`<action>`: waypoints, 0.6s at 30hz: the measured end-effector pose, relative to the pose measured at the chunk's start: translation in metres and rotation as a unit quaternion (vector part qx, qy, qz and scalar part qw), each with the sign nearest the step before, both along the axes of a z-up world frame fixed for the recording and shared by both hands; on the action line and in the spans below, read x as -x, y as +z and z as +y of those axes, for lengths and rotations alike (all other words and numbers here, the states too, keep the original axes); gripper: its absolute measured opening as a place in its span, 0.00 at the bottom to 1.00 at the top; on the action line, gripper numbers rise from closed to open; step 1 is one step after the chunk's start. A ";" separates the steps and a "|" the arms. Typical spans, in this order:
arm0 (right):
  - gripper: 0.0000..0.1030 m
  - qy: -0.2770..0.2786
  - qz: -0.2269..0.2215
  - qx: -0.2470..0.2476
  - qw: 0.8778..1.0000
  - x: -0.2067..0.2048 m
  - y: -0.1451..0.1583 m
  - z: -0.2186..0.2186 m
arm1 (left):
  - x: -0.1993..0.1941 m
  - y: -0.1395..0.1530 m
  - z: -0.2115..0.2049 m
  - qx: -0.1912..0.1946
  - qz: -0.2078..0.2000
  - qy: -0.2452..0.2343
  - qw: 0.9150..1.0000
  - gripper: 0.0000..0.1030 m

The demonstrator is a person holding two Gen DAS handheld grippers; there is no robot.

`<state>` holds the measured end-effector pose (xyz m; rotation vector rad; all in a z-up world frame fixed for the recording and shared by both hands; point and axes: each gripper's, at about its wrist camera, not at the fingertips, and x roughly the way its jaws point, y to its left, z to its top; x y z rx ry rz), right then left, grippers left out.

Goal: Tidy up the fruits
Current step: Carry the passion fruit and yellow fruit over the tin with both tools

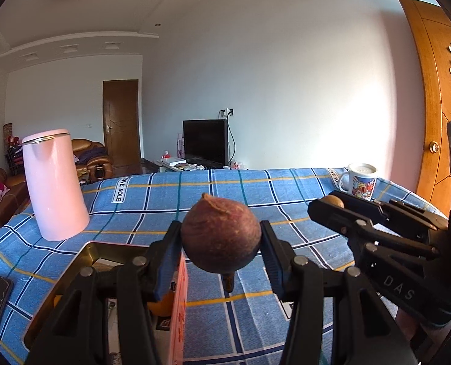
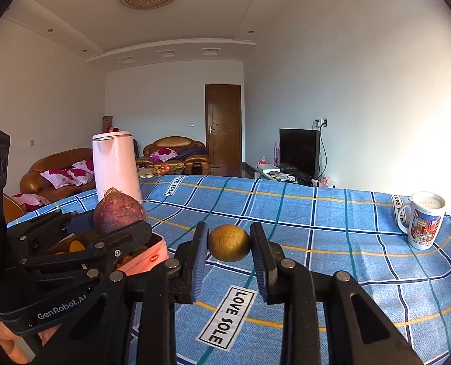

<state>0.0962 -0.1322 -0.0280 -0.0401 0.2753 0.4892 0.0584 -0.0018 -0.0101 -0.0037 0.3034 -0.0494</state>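
My left tongs (image 1: pixel 220 243) clamp a round, dull purple fruit (image 1: pixel 220 237) with rough, matte skin, held above the pink box (image 1: pixel 179 298) of orange fruit. My right tongs (image 2: pixel 229 243) pinch a small, speckled tan fruit (image 2: pixel 229 242) over the blue checked cloth (image 2: pixel 331 243) on the worktop. Beyond stand a smooth pink kettle (image 1: pixel 55 185) and a glossy printed mug (image 2: pixel 423 223).

White walls (image 2: pixel 347 76), brown door (image 2: pixel 223 124), leather sofas (image 2: pixel 58 167), television (image 2: pixel 299 150)
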 end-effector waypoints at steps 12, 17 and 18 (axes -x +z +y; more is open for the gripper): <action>0.29 0.041 -0.010 0.002 0.999 0.002 0.012 0.040 | 0.010 0.003 0.037 0.017 0.001 0.030 0.999 0.51; 0.29 0.054 -0.007 0.002 0.998 0.000 0.012 0.053 | 0.012 0.001 0.050 0.020 0.007 0.043 0.999 0.51; 0.29 0.057 -0.007 0.003 0.998 0.000 0.012 0.056 | 0.012 0.000 0.052 0.021 0.007 0.045 0.999 0.51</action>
